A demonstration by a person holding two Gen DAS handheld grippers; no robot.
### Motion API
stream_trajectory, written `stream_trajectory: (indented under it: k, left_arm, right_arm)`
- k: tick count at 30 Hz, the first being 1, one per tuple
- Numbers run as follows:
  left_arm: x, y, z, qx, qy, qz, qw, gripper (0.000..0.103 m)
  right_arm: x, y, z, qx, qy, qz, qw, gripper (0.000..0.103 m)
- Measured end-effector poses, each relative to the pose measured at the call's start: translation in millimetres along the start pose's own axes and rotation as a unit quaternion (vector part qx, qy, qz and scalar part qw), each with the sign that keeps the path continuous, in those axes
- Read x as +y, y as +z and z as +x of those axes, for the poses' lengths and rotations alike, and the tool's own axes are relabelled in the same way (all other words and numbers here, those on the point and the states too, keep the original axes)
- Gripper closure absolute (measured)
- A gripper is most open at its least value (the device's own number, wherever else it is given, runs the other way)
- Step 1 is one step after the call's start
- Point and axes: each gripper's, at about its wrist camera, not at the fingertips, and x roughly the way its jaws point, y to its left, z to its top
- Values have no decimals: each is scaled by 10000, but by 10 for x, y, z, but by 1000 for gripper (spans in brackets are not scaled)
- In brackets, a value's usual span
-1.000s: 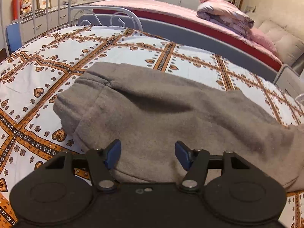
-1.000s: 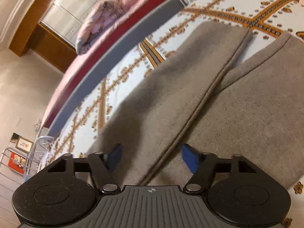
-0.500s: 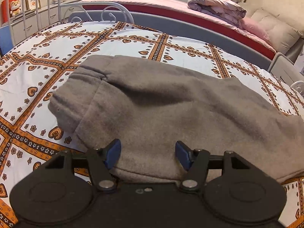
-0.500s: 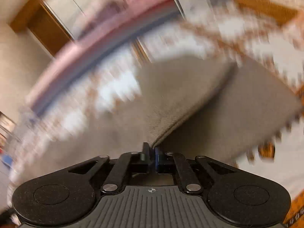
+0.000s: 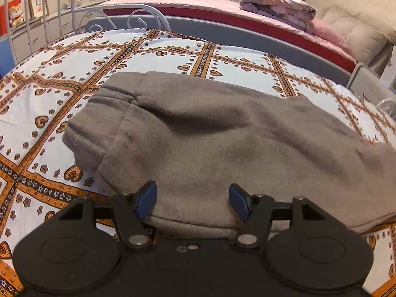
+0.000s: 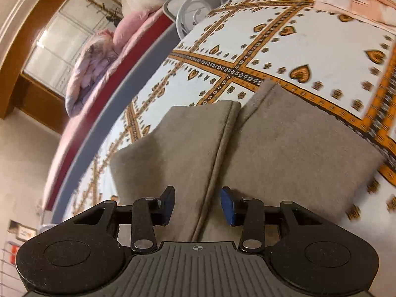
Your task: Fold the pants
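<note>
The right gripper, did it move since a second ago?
Yes. The right gripper has slid along the pants toward the leg ends: the hems, near the top of its view before, now sit mid-frame against the patterned bedsheet. Its jaws are opening, with the pants between them.

Grey-brown pants [image 5: 210, 143], orange-patterned white bedsheet [image 5: 74, 74]

Each camera sits on the back of a hand-held gripper and looks forward and down along its two fingers. The left view looks from close above the waist end of the gray pants [image 5: 210, 143], across the bed [image 5: 74, 57] toward a pink bed [image 5: 173, 0] behind. The right view is tipped sideways and looks from close over the pants' leg ends. Both views share the pants, the patterned bed and the pink bed.
</note>
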Motion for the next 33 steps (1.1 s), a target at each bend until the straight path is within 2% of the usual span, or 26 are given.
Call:
stream_trajectory:
  k: [1, 2, 3, 4, 8, 9, 11, 14, 16, 17, 20, 24, 25, 26, 29, 31, 33]
  left_arm:
    - [-12, -4, 4, 1, 4, 41, 10000, 43]
    - [-26, -5, 9, 4, 15, 87, 10000, 42]
    - [-38, -10, 10, 4, 26, 121, 9999, 41]
    - [-44, -13, 10, 4, 37, 150, 9999, 41]
    - [-21, -16, -2, -1, -14, 152, 9999, 41]
    - [-13, -18, -4, 1, -37, 155, 9999, 41]
    - [-6, -18, -7, 5, -66, 168, 9998, 41]
    - [-12, -13, -2, 19, -66, 179, 9998, 41]
    - [-20, -8, -10, 13, -42, 123, 9999, 41]
    - [-24, -6, -12, 17, -31, 111, 9999, 41]
    - [-27, -4, -1, 30, -24, 130, 9999, 41]
    - [-32, -13, -1, 26, -9, 187, 9998, 41]
    - [-31, -16, -1, 26, -12, 205, 9998, 41]
    - [-27, -17, -5, 26, -22, 198, 9998, 41]
    - [-6, -23, -17, 23, -70, 178, 9998, 41]
    - [-6, -26, -18, 24, -83, 210, 9997, 41]
    - [-13, -26, -17, 30, -74, 232, 9997, 41]
  right_arm:
    - [4, 10, -8, -13, -50, -99, 9999, 62]
    - [35, 63, 17, -7, -121, -229, 9997, 75]
    - [86, 103, 19, -23, -247, -383, 9990, 96]
    - [122, 140, -10, -31, -336, -493, 9982, 98]
    - [223, 98, -503, -531, -95, -704, 9961, 98]
    - [228, 65, -666, -623, -101, -831, 9945, 98]
    - [135, -3, -845, -532, -379, -842, 9943, 98]
    - [-199, -34, -730, 18, -677, -559, 9961, 97]
    - [-457, 16, -616, 278, -549, 46, 9981, 95]
    - [-511, 19, -622, 236, -561, 174, 9980, 91]
    - [-512, 45, -682, -14, -552, 141, 9984, 90]
    - [-519, 31, -642, 71, -642, 201, 9977, 90]
    - [-510, 36, -656, 12, -630, 199, 9978, 91]
    - [-498, 53, -680, -36, -644, 138, 9978, 98]
    - [-413, 51, -971, -395, -343, 42, 9986, 101]
    - [-410, 44, -1104, -606, -419, -107, 9972, 101]
    - [-561, 83, -1011, -403, -607, 126, 9973, 101]
